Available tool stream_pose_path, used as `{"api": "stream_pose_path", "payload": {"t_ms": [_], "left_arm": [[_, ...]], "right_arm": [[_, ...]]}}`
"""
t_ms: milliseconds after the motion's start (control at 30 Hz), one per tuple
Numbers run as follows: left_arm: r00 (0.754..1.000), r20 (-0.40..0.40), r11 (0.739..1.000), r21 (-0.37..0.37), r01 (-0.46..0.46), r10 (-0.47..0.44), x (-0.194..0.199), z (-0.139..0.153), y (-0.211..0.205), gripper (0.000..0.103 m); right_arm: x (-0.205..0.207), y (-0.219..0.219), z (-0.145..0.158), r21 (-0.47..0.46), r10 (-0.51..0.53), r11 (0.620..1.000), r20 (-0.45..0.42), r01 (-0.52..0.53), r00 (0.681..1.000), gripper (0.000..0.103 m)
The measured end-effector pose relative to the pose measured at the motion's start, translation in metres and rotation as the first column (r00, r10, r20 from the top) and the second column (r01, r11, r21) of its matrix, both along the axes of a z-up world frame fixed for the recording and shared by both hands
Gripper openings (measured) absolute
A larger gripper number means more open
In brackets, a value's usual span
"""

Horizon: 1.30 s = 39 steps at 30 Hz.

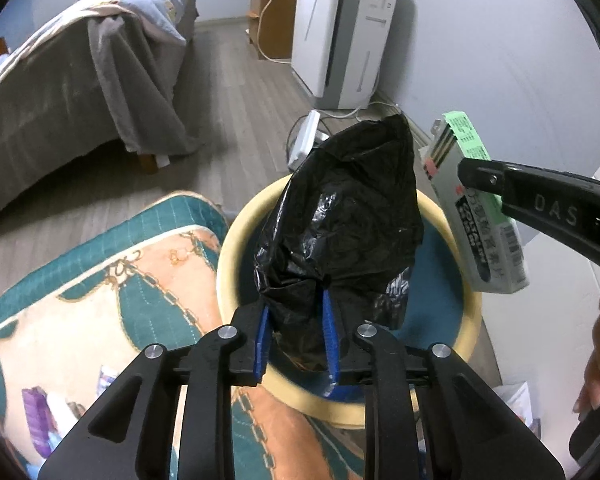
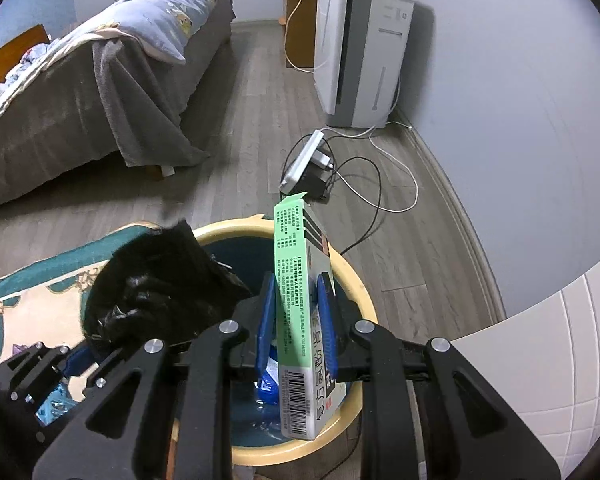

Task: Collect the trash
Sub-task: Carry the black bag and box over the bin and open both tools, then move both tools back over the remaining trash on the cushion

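Left wrist view: my left gripper (image 1: 296, 332) is clamped on a crumpled black bag (image 1: 340, 232), holding it just above the yellow-rimmed bin (image 1: 236, 240) ahead of my fingers. To its right, my right gripper (image 1: 496, 192) pinches a green box (image 1: 476, 208).

Right wrist view: the box (image 2: 304, 320) stands upright between closed fingers, over the bin (image 2: 352, 280). I judge both pieces are ready to drop; next, open each grip. The bin's contents are mostly hidden.
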<state>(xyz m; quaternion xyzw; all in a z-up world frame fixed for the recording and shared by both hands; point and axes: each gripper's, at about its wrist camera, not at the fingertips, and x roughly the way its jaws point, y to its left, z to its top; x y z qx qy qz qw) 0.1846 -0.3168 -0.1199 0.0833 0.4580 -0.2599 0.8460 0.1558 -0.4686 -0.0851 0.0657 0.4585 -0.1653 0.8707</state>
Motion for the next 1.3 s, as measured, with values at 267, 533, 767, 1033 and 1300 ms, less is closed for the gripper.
{"api": "stream_pose_path", "payload": {"t_ms": [267, 533, 767, 1033, 1300], "left_arm": [[1.000, 0.006, 1.000, -0.017, -0.005, 0.005, -0.003, -0.001, 0.004, 0.041], [0.999, 0.040, 1.000, -0.026, -0.016, 0.017, -0.006, 0.006, 0.015, 0.064], [0.994, 0.097, 0.998, -0.034, -0.050, 0.053, -0.018, 0.026, 0.035, 0.092], [0.975, 0.151, 0.986, -0.055, -0.155, 0.162, -0.037, 0.057, 0.100, 0.096], [0.941, 0.164, 0.955, -0.035, -0.294, 0.295, -0.055, 0.073, 0.184, 0.096]], "right_arm": [[0.001, 0.004, -0.001, -0.017, -0.007, 1.000, -0.002, 0.007, 1.000, 0.025], [0.001, 0.008, 0.005, -0.025, -0.002, 1.000, 0.007, 0.002, 1.000, 0.058], [-0.008, 0.022, 0.027, -0.014, -0.002, 1.000, 0.070, 0.003, 0.998, 0.097], [-0.022, 0.057, 0.036, 0.067, 0.038, 0.997, 0.069, -0.043, 0.997, 0.097], [-0.027, 0.122, 0.043, 0.083, 0.148, 0.985, 0.061, -0.152, 0.987, 0.097]]}}
